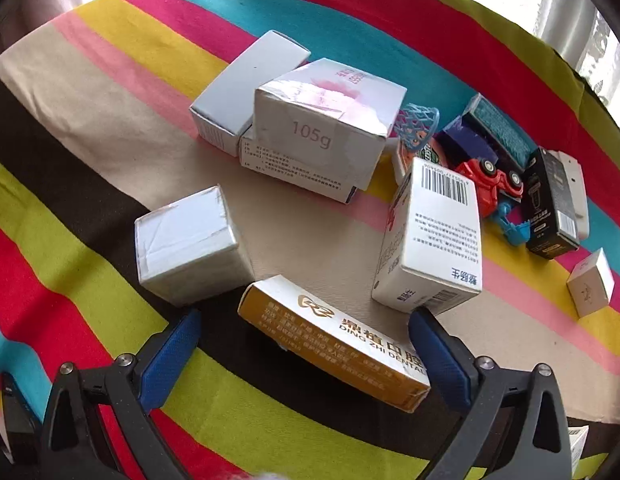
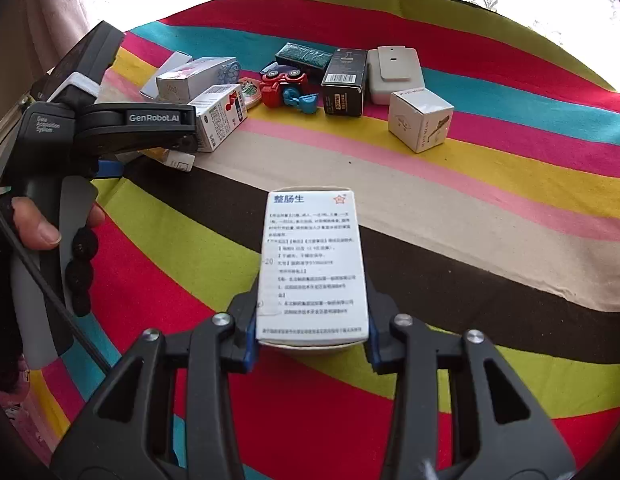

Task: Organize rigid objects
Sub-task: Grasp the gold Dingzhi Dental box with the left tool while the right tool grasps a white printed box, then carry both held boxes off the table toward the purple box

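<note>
**Inspector:** While you hold both tools steady, report the left wrist view.

**Operator:** I see my left gripper (image 1: 301,340) with its jaws spread wide, nothing pressed between the blue pads (image 1: 171,354). A gold box (image 1: 334,340) lies tilted in the gap; whether the right pad touches it I cannot tell. It rests on the striped cloth (image 1: 89,280). Just beyond it sit a white cube (image 1: 185,244) on the left and a barcode box (image 1: 430,236) on the right. Farther off, a 105g box (image 1: 326,120) lies atop other white cartons, with a red toy (image 1: 490,184) and a black box (image 1: 550,204) to the right.

**Inspector:** And the right wrist view?

**Operator:** My right gripper (image 2: 312,340) is clamped on a white medicine box (image 2: 312,264), pads against both long sides. No earlier picture is given. The box stands over the cloth's black and green stripes, well apart from the pile. My left tool shows at left, a hand (image 2: 37,224) on its grip.
</note>
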